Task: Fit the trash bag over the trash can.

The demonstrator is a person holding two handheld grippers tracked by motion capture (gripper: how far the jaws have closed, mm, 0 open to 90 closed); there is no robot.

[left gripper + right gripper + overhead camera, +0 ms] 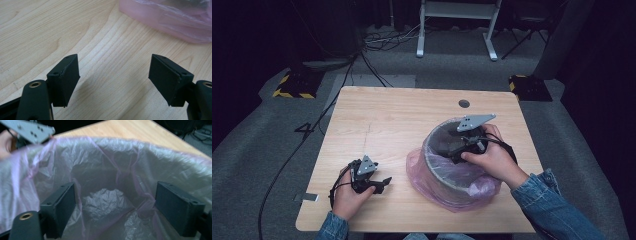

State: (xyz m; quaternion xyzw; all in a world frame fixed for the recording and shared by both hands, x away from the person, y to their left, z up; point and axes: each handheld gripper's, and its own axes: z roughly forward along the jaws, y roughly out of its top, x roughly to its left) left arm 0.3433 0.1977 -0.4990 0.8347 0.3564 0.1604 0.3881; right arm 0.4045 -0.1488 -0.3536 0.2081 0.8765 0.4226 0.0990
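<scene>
Pink liner point(447, 187) could snag our right gripper point(115, 202), jaws apart inside the bin point(437, 167); left gripper point(113, 82) idles unclenched near the table's point(412, 110) front edge.

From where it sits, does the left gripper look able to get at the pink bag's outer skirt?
Probably yes. The left gripper rests open on the table, pointing toward the bag, with only bare wood between. The right gripper is inside the bin, out of its way.
</scene>
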